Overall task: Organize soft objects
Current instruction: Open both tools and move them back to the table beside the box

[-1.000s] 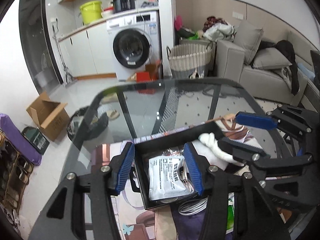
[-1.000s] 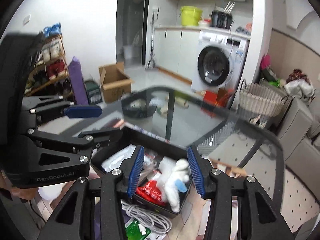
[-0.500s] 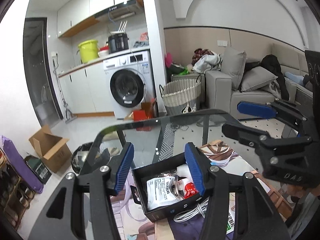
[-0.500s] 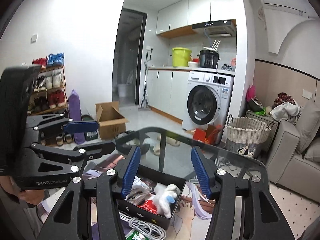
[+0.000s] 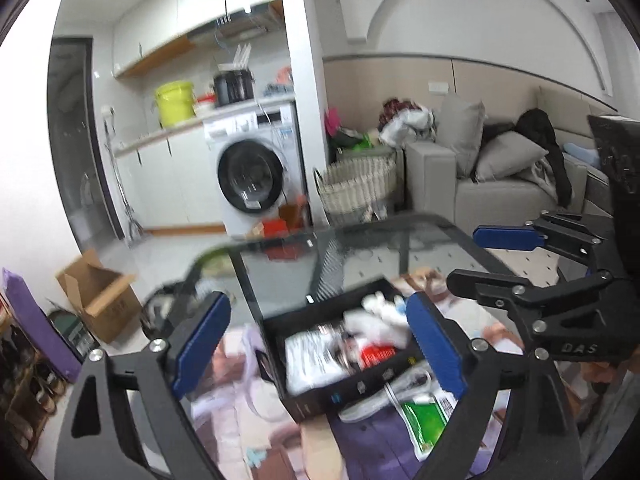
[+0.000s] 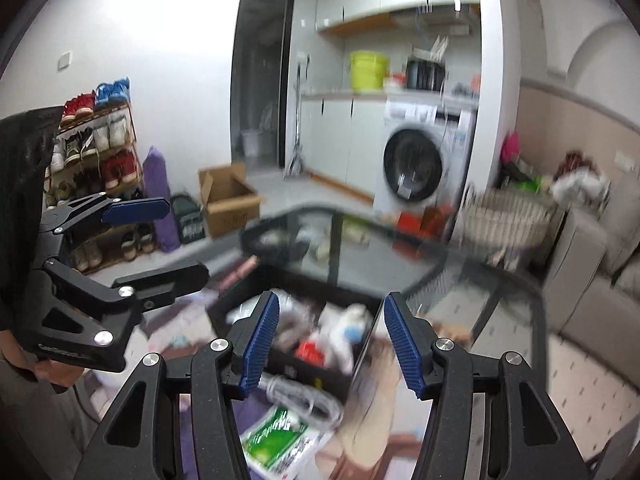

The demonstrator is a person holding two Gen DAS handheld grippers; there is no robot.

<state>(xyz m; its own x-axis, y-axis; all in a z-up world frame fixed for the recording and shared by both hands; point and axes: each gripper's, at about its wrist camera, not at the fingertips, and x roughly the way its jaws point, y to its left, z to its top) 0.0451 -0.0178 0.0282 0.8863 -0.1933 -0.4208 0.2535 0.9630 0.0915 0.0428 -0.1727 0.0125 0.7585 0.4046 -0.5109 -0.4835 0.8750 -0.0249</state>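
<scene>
Both grippers raised clear of the filled black box.

Left gripper [image 5: 320, 344] and right gripper [image 6: 328, 346] now higher than a second ago, spread wide, gripping nothing; soft white toy [image 6: 352, 326] and packets inside black box [image 5: 316, 400] on glass counter [image 5: 400, 248]; green packet [image 6: 276, 432] outside, likely remaining.

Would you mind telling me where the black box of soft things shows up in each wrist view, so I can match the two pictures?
Left wrist view: the black box sits low and centre, between the open left gripper fingers.
Right wrist view: the box sits low and centre, just beyond the open right gripper.
Shared landmark: the washing machine behind the glass table.
</scene>
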